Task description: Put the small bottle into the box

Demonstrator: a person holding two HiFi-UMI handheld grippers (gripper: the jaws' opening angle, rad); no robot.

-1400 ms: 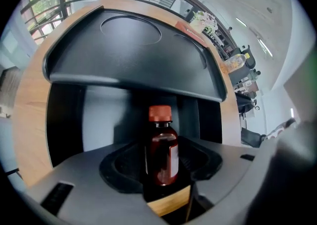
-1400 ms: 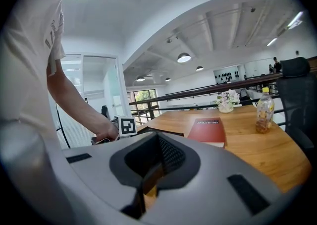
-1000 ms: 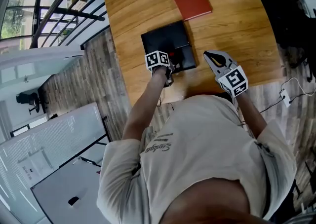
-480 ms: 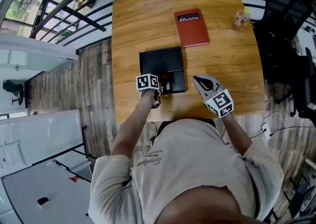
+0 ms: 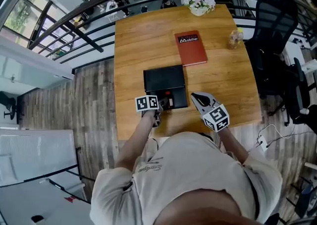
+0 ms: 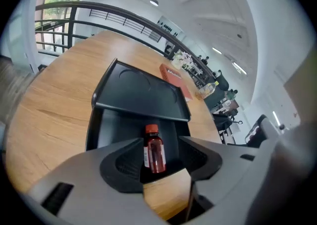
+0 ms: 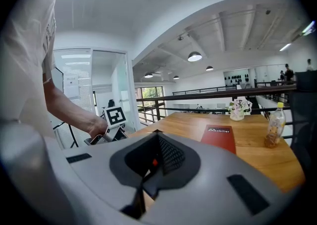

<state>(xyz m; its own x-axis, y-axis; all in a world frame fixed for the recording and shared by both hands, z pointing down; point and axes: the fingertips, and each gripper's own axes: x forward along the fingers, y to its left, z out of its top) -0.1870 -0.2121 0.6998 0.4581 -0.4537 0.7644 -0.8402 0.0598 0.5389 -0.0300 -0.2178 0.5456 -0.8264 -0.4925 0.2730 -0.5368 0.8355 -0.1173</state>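
The small bottle (image 6: pixel 154 150) is already inside the open box (image 6: pixel 130 86), between the spread jaws of the left gripper (image 6: pixel 160 143), seemingly released. The right gripper (image 7: pixel 155 140) is pressed together, empty. Only pulling away seems left
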